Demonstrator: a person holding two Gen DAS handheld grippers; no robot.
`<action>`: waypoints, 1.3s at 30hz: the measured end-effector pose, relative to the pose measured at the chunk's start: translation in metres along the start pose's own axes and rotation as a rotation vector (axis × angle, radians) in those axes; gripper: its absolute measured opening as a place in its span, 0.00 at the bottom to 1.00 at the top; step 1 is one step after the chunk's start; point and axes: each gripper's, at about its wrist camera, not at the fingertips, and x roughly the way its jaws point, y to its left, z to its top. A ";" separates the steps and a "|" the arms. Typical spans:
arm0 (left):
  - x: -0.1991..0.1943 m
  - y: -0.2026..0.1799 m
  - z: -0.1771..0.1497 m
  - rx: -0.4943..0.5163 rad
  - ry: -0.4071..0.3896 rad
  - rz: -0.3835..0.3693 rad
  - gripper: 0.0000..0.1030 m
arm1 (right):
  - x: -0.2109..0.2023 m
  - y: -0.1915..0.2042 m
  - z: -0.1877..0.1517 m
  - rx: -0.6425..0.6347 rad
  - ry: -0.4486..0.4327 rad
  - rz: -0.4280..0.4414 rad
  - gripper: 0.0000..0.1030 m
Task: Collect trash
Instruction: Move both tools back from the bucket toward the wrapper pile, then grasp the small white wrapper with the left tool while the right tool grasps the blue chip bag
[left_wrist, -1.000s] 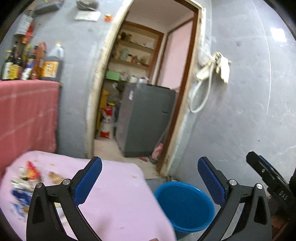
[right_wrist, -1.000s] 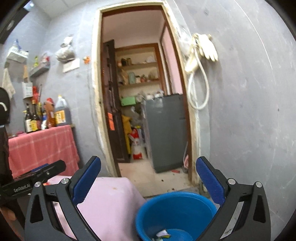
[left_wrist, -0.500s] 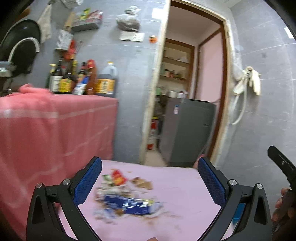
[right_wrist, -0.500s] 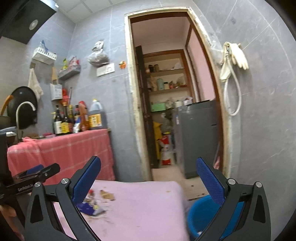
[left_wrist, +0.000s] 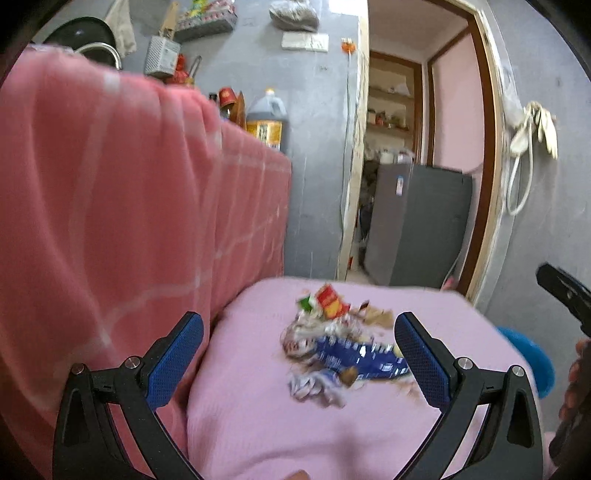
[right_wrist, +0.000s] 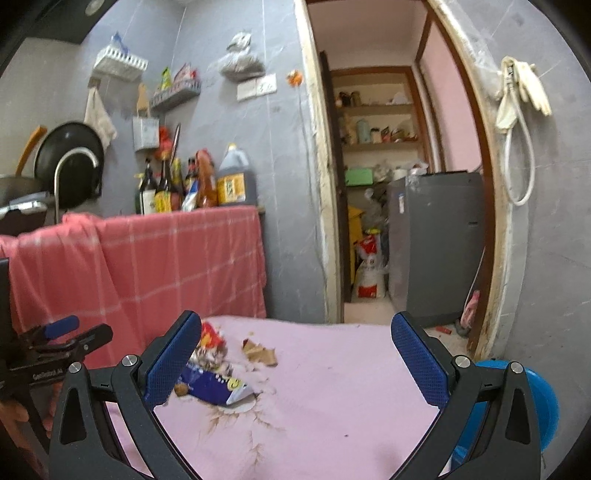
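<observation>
A heap of trash (left_wrist: 332, 343) lies on the pink-covered table (left_wrist: 258, 417): a blue wrapper (left_wrist: 354, 356), a red packet (left_wrist: 330, 297), crumpled foil and brown scraps. In the right wrist view the blue wrapper (right_wrist: 214, 387) and brown scraps (right_wrist: 260, 352) lie left of centre. My left gripper (left_wrist: 299, 363) is open and empty, just short of the heap. My right gripper (right_wrist: 295, 363) is open and empty above the table. A blue bucket (right_wrist: 535, 398) stands beyond the table's right edge.
A counter draped in red checked cloth (right_wrist: 147, 266) rises on the left, with bottles (right_wrist: 195, 184) on top. An open doorway (right_wrist: 388, 184) with a grey appliance (right_wrist: 436, 243) lies ahead. The grey wall (right_wrist: 554, 240) stands on the right.
Both grippers swung left, away from the blue bucket and toward the trash heap. The left one came down closer to the table. Both stayed open.
</observation>
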 end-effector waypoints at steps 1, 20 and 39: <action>0.003 0.001 -0.002 0.003 0.015 -0.007 0.99 | 0.004 0.000 -0.002 -0.002 0.013 0.008 1.00; 0.058 0.020 -0.019 -0.108 0.289 -0.126 0.65 | 0.096 0.018 -0.046 -0.028 0.382 0.150 0.77; 0.068 0.022 -0.024 -0.113 0.380 -0.169 0.21 | 0.132 0.032 -0.067 -0.045 0.551 0.234 0.37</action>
